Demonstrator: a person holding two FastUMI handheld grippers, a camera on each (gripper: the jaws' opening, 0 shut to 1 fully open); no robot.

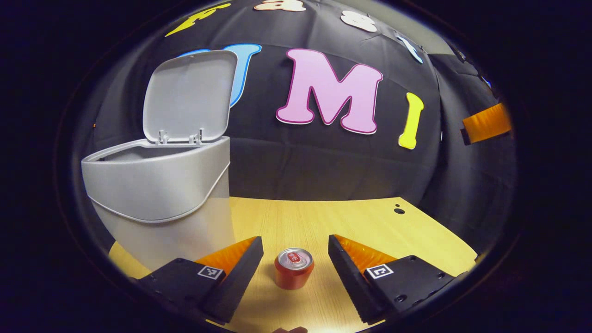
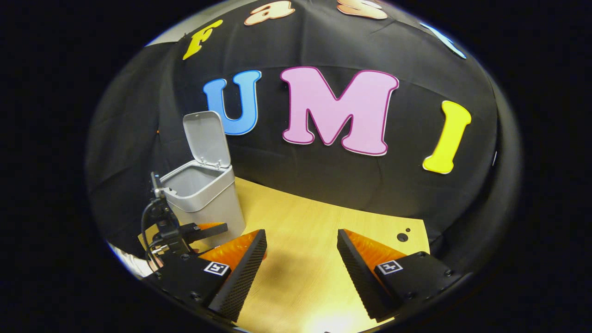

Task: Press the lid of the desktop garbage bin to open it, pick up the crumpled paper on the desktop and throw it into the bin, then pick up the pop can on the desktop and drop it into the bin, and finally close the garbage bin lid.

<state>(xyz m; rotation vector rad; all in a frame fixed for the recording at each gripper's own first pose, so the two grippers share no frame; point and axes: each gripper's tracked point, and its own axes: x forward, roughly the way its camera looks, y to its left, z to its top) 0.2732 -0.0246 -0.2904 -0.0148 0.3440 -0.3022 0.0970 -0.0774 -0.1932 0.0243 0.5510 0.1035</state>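
You're holding left gripper [image 1: 296,266] spread wide, pop can [image 1: 294,268] standing between fingers, untouched. Right gripper [image 2: 300,273] hanging spread, gripping nothing. Garbage bin [image 1: 159,194] sitting far left, lid [image 1: 189,95] up. Can drop and lid closing looking left to do.

We count one garbage bin [image 1: 157,194] with its one lid [image 1: 189,95] raised, one pop can [image 1: 294,268], two hand-held grippers, one table [image 1: 323,222].
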